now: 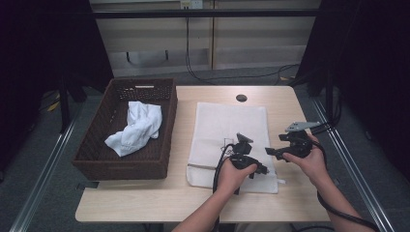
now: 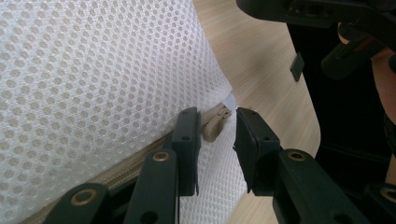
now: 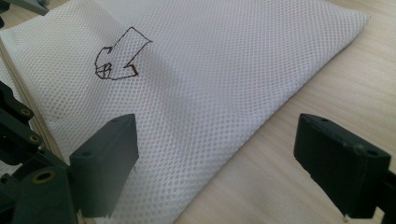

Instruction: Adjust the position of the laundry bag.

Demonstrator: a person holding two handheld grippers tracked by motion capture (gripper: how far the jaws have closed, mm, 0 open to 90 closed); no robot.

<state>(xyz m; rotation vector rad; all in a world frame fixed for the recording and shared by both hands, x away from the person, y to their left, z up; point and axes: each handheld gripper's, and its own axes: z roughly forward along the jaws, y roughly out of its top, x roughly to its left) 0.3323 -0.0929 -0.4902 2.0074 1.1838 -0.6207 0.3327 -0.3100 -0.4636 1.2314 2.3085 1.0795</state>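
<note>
Left gripper [image 2: 217, 128], jaws parted, brackets the zipper pull [image 2: 214, 127] of the mesh laundry bag [image 1: 227, 130]; right gripper [image 3: 215, 172] open. Bag remains zipped.

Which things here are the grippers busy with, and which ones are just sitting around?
In use:
- white mesh laundry bag
- its zipper pull, between the open left gripper jaws
- right gripper, open beside the bag

Lying about:
- wicker basket
- white cloth in the basket
</note>
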